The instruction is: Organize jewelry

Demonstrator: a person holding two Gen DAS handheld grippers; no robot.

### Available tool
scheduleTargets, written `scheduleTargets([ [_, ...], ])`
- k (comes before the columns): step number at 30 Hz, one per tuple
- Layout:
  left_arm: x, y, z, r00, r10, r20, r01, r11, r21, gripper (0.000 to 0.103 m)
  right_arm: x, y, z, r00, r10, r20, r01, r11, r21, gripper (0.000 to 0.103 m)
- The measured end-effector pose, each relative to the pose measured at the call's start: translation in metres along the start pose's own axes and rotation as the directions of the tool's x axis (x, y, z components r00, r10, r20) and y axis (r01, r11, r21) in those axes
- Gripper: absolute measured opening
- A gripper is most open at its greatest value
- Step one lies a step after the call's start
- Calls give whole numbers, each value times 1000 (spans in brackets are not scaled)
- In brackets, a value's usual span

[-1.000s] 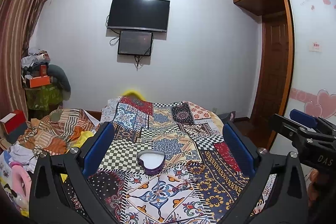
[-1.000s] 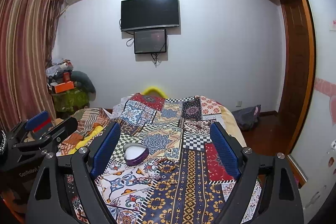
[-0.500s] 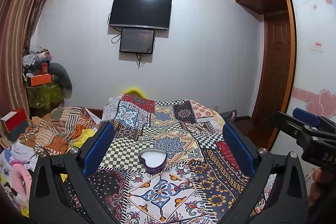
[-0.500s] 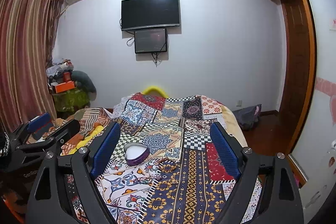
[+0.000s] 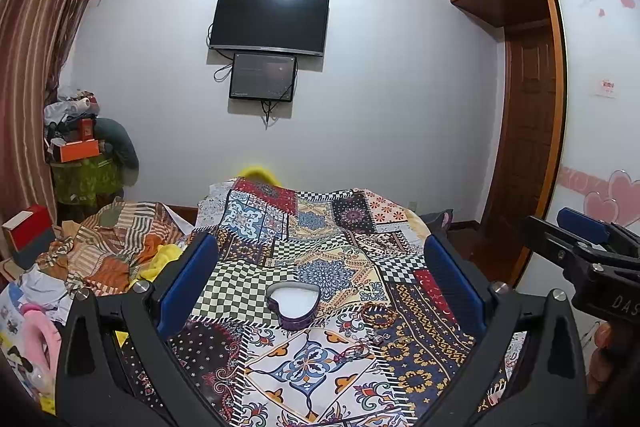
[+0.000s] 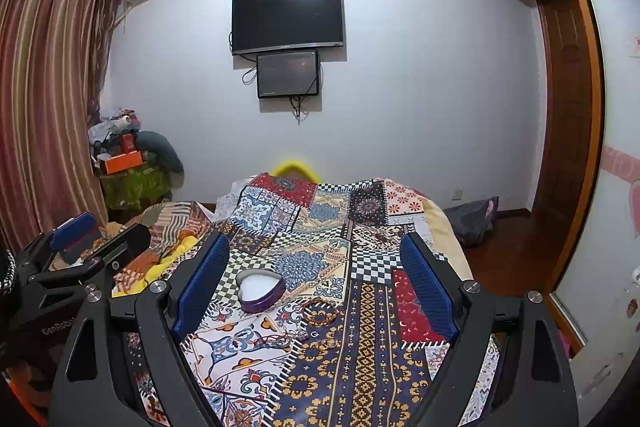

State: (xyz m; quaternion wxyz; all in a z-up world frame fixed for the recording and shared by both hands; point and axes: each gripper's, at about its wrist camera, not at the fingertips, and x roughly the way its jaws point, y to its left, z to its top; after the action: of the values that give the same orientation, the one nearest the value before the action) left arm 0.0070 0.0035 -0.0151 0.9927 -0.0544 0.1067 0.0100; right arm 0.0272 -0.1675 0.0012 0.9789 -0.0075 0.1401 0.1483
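A purple heart-shaped box [image 5: 294, 305] with a white inside sits open on the patchwork bedspread [image 5: 320, 211]; it also shows in the right wrist view [image 6: 261, 291]. A brown beaded bracelet [image 6: 319, 311], a thin red cord necklace [image 6: 272, 340] and a small ring [image 6: 330, 343] lie just right of and nearer than the box. The bracelet shows faintly in the left wrist view [image 5: 376, 314]. My left gripper [image 5: 320, 291] is open and empty above the bed, with the box between its fingers in view. My right gripper [image 6: 316, 287] is open and empty, to the right of the left one.
A heap of striped and yellow clothes [image 5: 116, 247] lies on the bed's left side. A cluttered stand with an orange box [image 5: 80, 151] is by the curtain. A wooden door [image 5: 532, 147] and wardrobe stand on the right. A dark bag [image 6: 474, 219] lies on the floor.
Both views have shifted only slightly; the left gripper has edged a little to the left and up. Both grippers stay open and the jewelry has not moved.
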Motion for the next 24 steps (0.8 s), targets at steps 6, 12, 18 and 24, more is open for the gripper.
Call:
scheduleTargets([
  [6,0,0,-1,1000,0,-3,0,1000,0,103,-1,0,1,1000,-1,-1,1,1000,0,85],
  [12,1,0,-1,1000,-1,-5,1,1000,1,103,-1,-1,-1,1000,-2,-3,2,1000,-1,85],
  [18,6,-2,-2,1000,0,-15,0,1000,4,103,4,-3,-4,1000,-2,-17,2,1000,7,85],
  [24,17,-1,-6,999,2,-34,-2,1000,1,103,11,-5,-6,999,4,-36,-3,1000,13,85],
])
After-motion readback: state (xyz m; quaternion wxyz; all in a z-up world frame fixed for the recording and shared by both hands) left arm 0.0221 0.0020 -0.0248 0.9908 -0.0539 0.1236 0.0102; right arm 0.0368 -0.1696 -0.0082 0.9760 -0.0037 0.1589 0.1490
